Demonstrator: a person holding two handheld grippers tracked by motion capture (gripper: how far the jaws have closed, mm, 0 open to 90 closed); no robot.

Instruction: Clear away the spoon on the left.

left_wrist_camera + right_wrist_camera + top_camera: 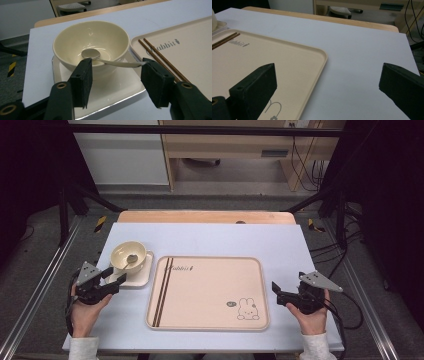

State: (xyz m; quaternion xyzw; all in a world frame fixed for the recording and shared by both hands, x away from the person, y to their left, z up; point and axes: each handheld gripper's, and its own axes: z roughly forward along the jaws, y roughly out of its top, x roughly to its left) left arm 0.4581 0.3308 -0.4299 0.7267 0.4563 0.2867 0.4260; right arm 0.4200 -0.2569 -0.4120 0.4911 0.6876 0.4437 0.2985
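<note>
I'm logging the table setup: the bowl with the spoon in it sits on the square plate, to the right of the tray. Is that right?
Not quite: the side is wrong. The bowl, with the spoon in it, does sit on the square plate, but it is to the left of the tray, near the left gripper. The high view shows it.

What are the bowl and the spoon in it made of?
The bowl looks like glazed ceramic, or maybe hard plastic: cream and glossy, with light glinting on its inside. The spoon looks like polished metal: silvery-grey, with a mirror-like shine.
</note>
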